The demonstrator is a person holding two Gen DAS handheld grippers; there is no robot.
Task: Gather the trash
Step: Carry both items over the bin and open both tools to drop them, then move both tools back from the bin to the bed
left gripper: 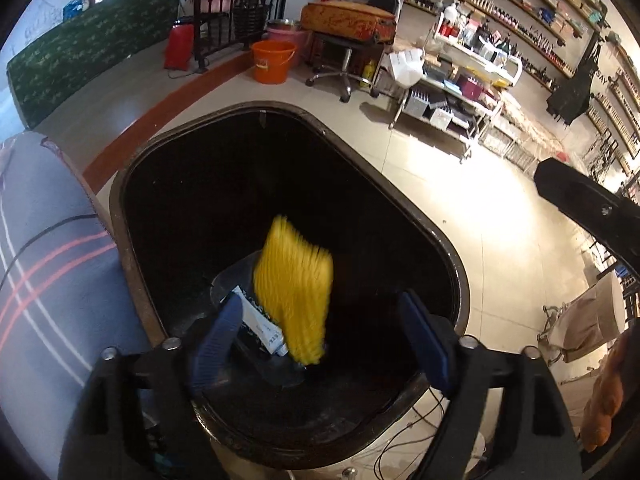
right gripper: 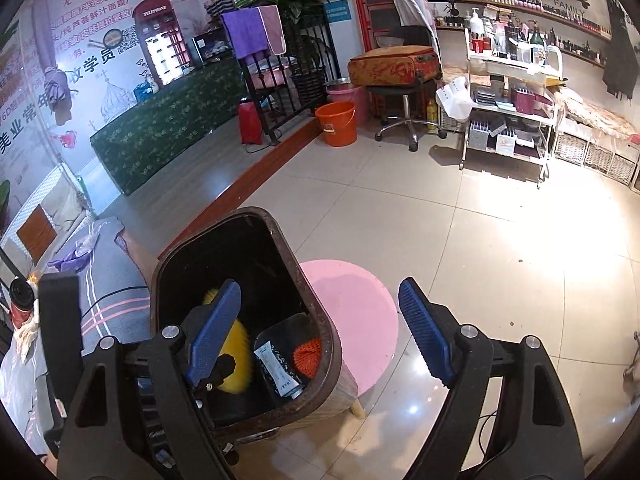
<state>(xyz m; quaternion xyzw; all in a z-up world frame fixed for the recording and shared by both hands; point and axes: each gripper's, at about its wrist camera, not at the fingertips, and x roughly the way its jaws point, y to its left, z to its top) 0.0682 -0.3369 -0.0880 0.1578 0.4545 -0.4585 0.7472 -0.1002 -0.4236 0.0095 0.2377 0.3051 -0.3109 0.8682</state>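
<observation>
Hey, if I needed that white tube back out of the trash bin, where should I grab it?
Probably grip the white tube across its flat body, coming straight down through the bin opening; it lies slanted on the bottom, the yellow item beside it.

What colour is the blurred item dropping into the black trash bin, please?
Bright yellow item, seen best in the left wrist view, inside the black trash bin.

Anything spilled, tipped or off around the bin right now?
Nothing spilled. The bin stands upright with the yellow item, a white tube and an orange mesh ball inside. Only oddity: the yellow item is motion-blurred, free between the open left gripper fingers.
</observation>
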